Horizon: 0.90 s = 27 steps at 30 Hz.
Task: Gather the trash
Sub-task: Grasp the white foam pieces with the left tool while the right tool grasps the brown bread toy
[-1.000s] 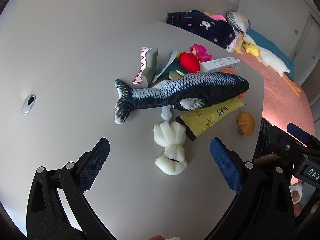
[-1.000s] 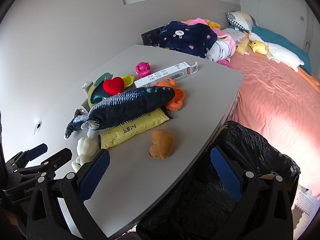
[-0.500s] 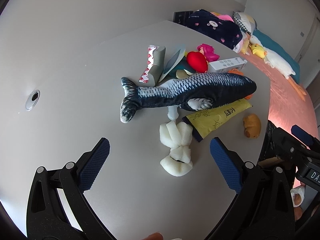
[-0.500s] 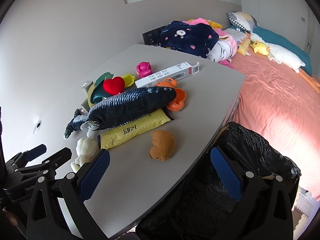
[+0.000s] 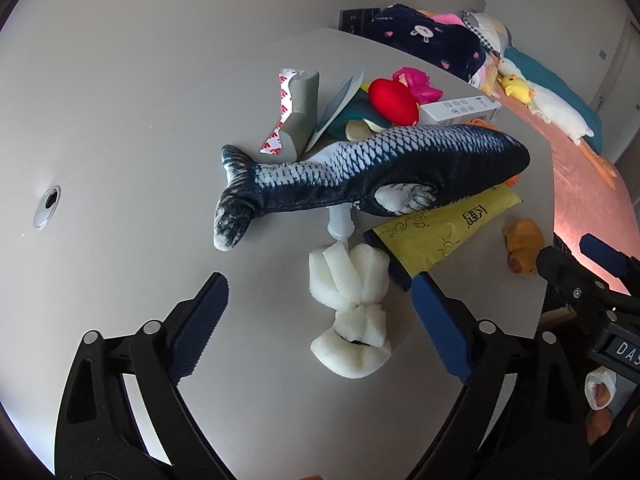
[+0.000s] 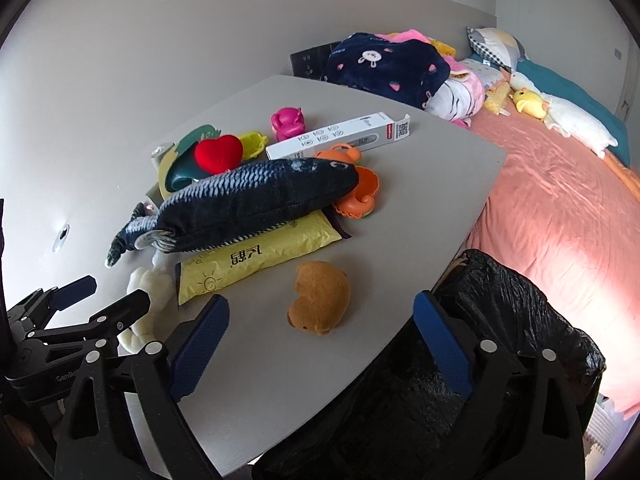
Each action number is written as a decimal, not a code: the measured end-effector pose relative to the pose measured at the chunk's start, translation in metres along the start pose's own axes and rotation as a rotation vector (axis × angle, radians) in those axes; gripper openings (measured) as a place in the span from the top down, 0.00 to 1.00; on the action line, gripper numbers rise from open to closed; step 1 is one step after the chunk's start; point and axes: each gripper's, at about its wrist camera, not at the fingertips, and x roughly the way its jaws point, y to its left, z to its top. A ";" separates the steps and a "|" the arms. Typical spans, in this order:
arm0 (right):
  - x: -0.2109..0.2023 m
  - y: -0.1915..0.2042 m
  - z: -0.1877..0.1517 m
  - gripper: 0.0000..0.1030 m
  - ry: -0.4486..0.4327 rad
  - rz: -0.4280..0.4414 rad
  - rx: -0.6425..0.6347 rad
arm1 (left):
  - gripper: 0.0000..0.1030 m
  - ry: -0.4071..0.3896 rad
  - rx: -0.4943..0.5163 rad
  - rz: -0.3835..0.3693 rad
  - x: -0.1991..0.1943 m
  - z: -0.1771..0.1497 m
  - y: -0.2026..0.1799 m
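Left gripper (image 5: pixel 320 312) hangs over the grey table (image 5: pixel 120 160) with its jaws closing; the white foam scrap (image 5: pixel 350 312) lies between the blue pads, which do not yet press on it. That scrap runs lengthwise straight away from the gripper, so the pads come at its narrow sides, and the left hand is clearly the nearer one. Right gripper (image 6: pixel 320 332) is also closing, with nothing between its jaws; the brown plush toy (image 6: pixel 320 298) sits just ahead of it. Beyond the foam lie the yellow mailer (image 5: pixel 440 232) and, across it, the fish plush (image 5: pixel 372 172), with toys and a white box (image 6: pixel 340 140) behind. Only the right wrist view shows the black bin bag (image 6: pixel 500 360) hanging open at the table's near edge, and there the foam is mostly hidden behind the left gripper.
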 end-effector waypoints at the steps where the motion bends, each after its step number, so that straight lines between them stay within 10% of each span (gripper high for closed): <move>1: 0.004 0.000 0.000 0.12 0.006 -0.001 0.000 | 0.22 0.006 -0.003 0.000 0.003 0.000 0.000; 20: 0.040 0.010 -0.002 0.60 0.077 -0.017 -0.061 | 0.27 0.004 0.007 -0.006 0.015 -0.014 0.004; 27: 0.038 0.003 -0.003 0.60 0.081 0.022 -0.018 | 0.40 0.009 -0.004 -0.003 0.010 -0.017 0.005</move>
